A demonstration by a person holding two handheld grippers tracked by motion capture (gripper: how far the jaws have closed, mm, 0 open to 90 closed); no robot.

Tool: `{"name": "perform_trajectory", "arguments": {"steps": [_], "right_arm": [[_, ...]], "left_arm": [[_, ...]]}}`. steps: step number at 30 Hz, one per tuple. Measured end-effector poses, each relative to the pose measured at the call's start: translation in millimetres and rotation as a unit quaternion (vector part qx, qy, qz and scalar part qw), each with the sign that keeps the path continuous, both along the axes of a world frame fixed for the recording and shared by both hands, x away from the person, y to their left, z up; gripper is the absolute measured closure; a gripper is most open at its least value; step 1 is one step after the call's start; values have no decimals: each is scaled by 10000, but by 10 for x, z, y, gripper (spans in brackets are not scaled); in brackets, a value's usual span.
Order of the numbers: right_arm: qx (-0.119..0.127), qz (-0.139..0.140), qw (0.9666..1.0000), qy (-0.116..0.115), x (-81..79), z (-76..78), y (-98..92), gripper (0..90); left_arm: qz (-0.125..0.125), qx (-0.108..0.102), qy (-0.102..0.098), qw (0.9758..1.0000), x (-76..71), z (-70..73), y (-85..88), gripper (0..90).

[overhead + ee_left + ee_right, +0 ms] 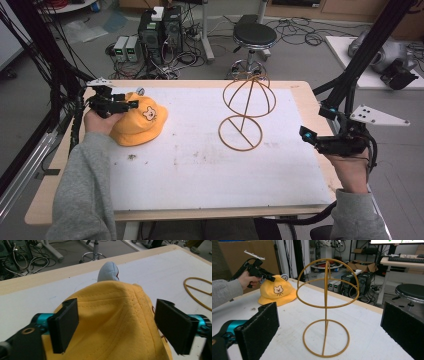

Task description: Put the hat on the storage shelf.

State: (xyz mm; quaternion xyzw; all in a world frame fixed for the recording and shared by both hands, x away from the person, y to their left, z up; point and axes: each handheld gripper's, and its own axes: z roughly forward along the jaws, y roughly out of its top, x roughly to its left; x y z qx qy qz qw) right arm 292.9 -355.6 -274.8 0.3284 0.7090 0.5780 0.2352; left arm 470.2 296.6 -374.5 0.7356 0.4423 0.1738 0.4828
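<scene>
Your right gripper [306, 136] hovers at table's [210, 190] right edge, jaws wide, nothing btwn. Wire hat stand [244, 112] upright mid-table. Farther left, your left gripper [131, 105], jaws wide, straddles yellow hat [142, 122] w/ bear face.

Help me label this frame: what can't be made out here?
- Hat: the bear face is out of sight in the left gripper view, on the hat's far side.
- Small grey ear: its base is hidden behind the crown.
- Stand: cut off by the right edge there.
</scene>
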Motion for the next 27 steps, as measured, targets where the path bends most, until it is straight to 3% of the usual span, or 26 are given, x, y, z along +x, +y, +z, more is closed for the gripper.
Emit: {"name": "perform_trajectory", "arguments": {"steps": [4, 13, 15, 23, 27], "right_arm": [[-7, 5, 10000, 13, 5, -8, 4, 13], [-19, 15, 10000, 11, 2, -5, 4, 13], [-11, 11, 10000, 7, 3, -5, 1, 13], [-32, 27, 10000, 24, 4, -8, 17, 13], [-15, 23, 10000, 37, 12, -12, 11, 13]], "left_arm": [[-52, 32, -22, 10000, -3, -2, -21, 322], [-75, 142, -92, 9998, -29, 22, -37, 699], [-100, 136, -62, 9998, -32, 22, -32, 741], [-109, 167, -73, 9998, -49, 41, -31, 774], [-114, 61, -127, 9998, -86, 89, -2, 774]]}}
